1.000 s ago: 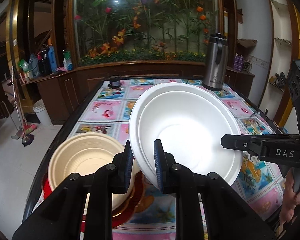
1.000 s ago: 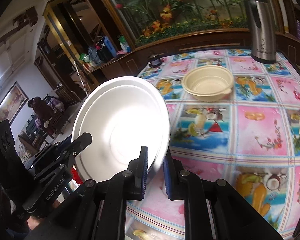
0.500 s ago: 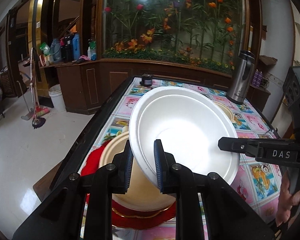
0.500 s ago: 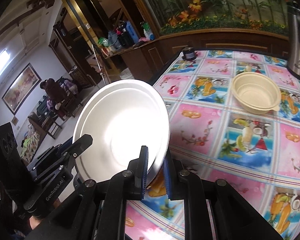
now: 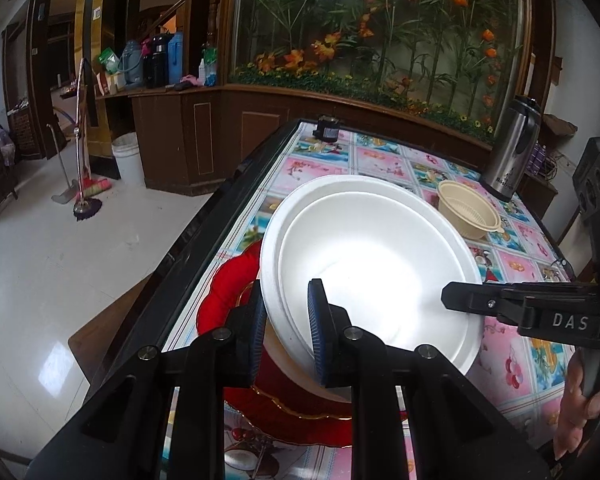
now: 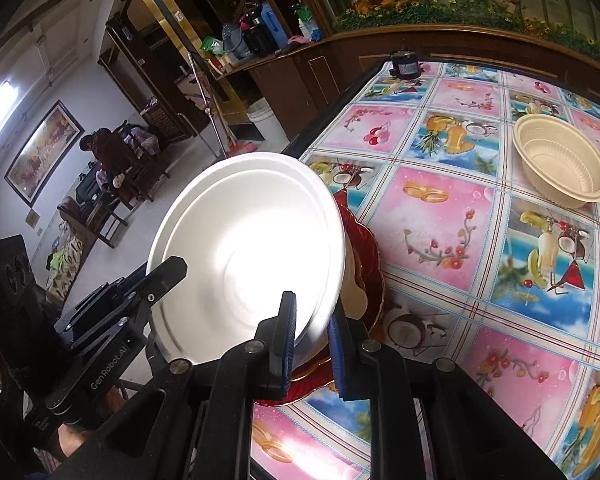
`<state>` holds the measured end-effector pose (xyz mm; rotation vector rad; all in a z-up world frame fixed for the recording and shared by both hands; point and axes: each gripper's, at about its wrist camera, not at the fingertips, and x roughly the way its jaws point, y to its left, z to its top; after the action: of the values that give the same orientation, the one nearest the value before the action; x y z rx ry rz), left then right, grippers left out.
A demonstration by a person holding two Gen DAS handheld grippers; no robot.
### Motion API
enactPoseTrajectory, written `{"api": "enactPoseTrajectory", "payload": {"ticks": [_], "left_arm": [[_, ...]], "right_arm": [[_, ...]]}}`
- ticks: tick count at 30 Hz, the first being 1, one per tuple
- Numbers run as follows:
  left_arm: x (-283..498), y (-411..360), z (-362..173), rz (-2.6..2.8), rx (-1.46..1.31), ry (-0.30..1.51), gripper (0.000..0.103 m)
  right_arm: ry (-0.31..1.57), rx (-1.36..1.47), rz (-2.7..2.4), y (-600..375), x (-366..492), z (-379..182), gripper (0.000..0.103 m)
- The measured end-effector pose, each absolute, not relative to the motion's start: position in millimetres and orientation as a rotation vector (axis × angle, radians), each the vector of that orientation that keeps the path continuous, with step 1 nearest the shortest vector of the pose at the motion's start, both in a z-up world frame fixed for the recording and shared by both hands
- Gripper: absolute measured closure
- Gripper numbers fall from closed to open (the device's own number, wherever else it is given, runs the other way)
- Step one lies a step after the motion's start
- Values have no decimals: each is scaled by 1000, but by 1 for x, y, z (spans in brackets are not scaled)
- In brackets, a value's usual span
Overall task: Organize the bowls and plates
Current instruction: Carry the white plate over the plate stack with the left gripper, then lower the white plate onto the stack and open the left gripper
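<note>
2 grippers, left (image 5: 286,326) & right (image 6: 312,326), clamp white bowl (image 5: 372,264) rim, over red plate (image 5: 224,292)

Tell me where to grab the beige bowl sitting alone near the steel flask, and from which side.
Judging by its pose, pinch the beige bowl on its thin rim, one finger inside and one outside, coming down from above. It stands upright and open, with bare tablecloth on its near side. The steel flask crowds the far side, so approach from the near edge.
</note>
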<state>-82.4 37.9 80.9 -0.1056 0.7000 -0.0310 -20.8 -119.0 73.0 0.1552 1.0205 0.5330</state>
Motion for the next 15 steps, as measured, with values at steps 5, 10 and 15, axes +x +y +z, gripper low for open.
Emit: {"api": "enactPoseTrajectory", "payload": {"ticks": [5,10,15], "left_arm": [[-79,41,73,-24,-120,721,86],[-79,41,72,-21,-121,723,86],[-80,43,71,-18,-125,727,86]], "right_arm": [[1030,141,532,-112,-21,68,86],[1036,144,531,-110,-21,65,86],[1034,139,531,-109,-23,66,85]]}}
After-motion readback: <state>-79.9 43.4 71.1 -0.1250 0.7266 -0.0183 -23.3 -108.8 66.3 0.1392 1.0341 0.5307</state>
